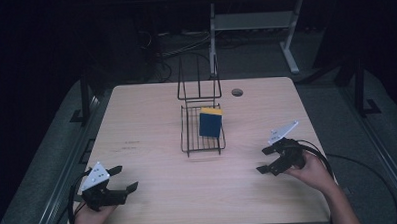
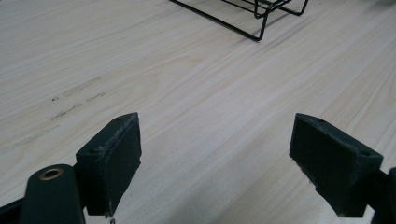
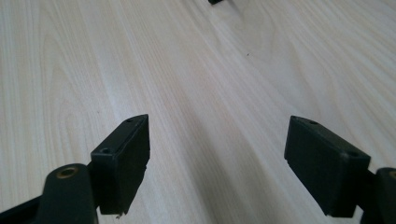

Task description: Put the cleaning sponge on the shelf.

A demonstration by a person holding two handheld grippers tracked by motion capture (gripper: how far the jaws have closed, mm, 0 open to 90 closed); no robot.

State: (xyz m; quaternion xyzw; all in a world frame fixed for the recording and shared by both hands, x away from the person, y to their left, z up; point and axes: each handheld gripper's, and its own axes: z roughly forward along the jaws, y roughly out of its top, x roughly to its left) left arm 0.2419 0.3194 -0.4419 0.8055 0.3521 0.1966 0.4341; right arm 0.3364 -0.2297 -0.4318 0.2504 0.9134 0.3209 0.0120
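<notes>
Sponge (image 1: 210, 122), blue with a yellow top edge, stands upright on edge in the black wire rack (image 1: 202, 137) at the middle of the pale wooden table (image 1: 151, 118) in the high view; no label or writing on it can be read, and faint grey marks on the tabletop at about nine o'clock from the rack are too small to make out. At seven o'clock from the rack the left gripper (image 1: 125, 178) sits low near the table's near edge, held in the person's left hand (image 1: 90, 218), its jaws spread wide with nothing between them. At four o'clock from the rack the right gripper (image 1: 264, 159) is held in the right hand (image 1: 313, 173), jaws likewise parted and empty. In the left gripper view the left gripper (image 2: 215, 154) shows both black pads far apart over bare wood, with a corner of the wire rack (image 2: 252, 18) at one o'clock and the same smudged marks at ten o'clock, unreadable. In the right gripper view the right gripper (image 3: 217, 154) has its pads wide apart above bare wood grain, holding and touching nothing
</notes>
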